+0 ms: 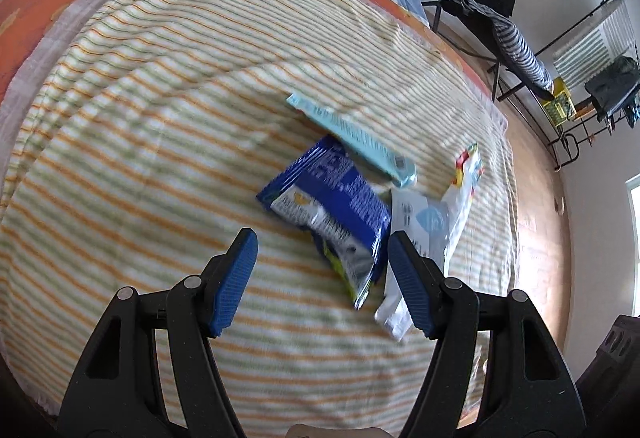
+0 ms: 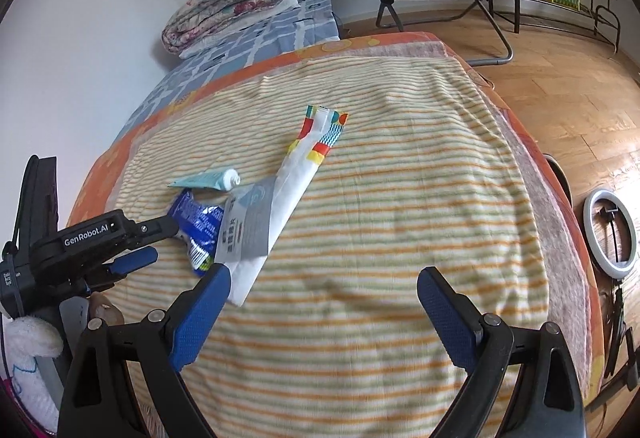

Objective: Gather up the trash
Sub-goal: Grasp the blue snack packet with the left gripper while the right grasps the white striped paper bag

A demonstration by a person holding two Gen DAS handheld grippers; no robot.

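While both tools are poised above the bed, the left hand-held gripper is seen with its jaws parted wide and nothing clamped; the blue pads are clear of the litter. Just beyond and between its fingertips the blue snack wrapper is found lying on the striped blanket, overlapped on its right by a white-and-grey pouch. A pale blue tube is laid just behind these, and a white bag with coloured blocks sits beside them, nearer the bed's right edge. The right hand-held gripper is likewise held wide open and empty, over bare blanket toward the bed's near edge; the pouch's corner is seen just by its left fingertip, contact not resolved.
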